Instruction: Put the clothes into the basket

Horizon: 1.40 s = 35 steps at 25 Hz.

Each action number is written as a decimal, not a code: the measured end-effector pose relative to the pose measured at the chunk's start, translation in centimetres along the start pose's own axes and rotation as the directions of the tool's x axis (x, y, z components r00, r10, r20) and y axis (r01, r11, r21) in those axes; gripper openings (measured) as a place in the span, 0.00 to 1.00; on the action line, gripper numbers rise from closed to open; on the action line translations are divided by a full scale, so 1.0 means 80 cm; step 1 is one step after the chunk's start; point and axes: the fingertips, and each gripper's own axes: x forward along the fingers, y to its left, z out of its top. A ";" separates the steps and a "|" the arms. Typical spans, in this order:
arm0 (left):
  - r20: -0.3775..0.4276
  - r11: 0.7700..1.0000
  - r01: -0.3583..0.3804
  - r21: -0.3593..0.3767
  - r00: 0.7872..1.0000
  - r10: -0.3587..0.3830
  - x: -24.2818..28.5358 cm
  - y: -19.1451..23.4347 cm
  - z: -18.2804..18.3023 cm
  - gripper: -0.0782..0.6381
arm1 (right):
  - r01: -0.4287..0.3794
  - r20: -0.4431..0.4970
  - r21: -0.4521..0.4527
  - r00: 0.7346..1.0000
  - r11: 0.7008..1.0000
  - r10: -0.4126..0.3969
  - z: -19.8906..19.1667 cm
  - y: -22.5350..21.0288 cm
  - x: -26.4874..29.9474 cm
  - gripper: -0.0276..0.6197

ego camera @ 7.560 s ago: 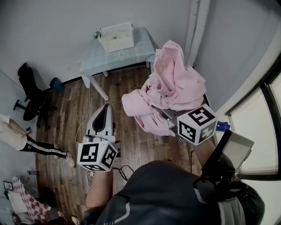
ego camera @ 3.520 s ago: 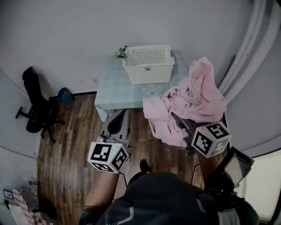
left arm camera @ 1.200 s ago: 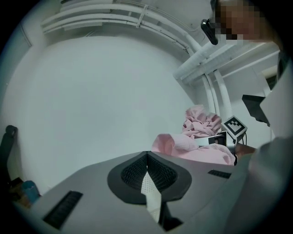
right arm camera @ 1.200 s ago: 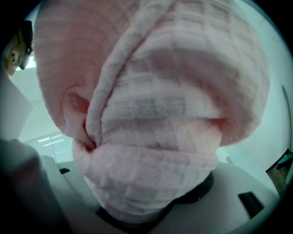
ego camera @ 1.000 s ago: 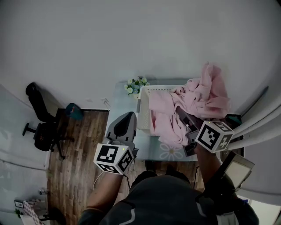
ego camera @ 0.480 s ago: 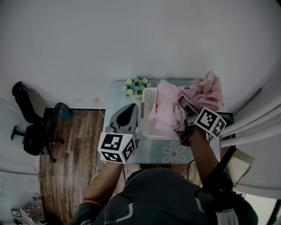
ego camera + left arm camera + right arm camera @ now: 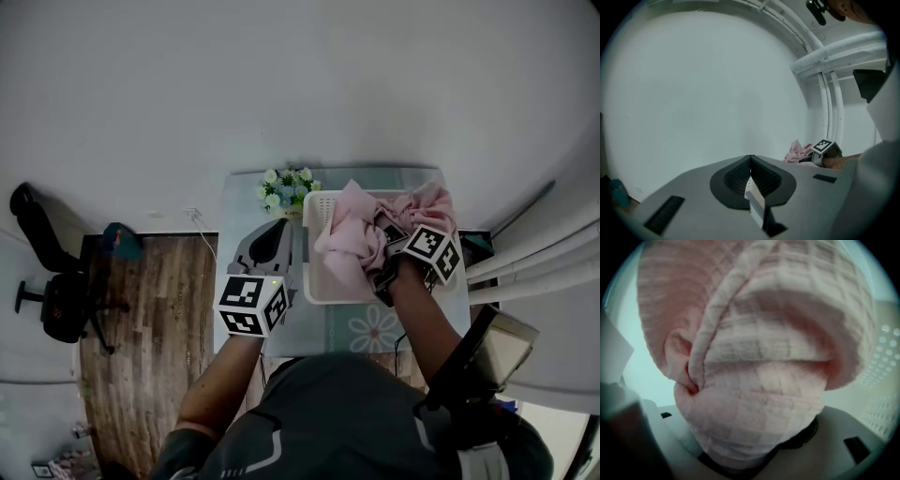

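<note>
A pink waffle-knit garment [image 7: 349, 236] hangs bunched over the white perforated basket [image 7: 315, 287], part of it inside and part draped on the left rim. My right gripper [image 7: 387, 236] is over the basket, shut on the garment. In the right gripper view the cloth [image 7: 754, 357] fills the frame and hides the jaws. The left gripper [image 7: 278, 225] hovers just left of the basket, shut and holding nothing. Its pads [image 7: 740, 173] meet at the tips. The garment [image 7: 797, 152] shows small to its right.
The basket stands on a small pale-green table [image 7: 370, 330] against a white wall. A pot of white flowers [image 7: 286, 187] sits at the table's back left. Wooden floor [image 7: 150, 309] lies to the left, with a black office chair [image 7: 42, 281] and cables.
The right gripper has come down and left with the pink garment, which hung above the basket and now sinks into it. The left gripper has stayed shut beside the basket.
</note>
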 end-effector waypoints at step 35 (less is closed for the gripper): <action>-0.129 0.999 -0.007 -0.039 0.992 0.002 0.068 0.049 -0.062 0.12 | 0.411 -0.138 0.242 0.911 0.879 -0.388 -0.062 -0.167 0.125 0.53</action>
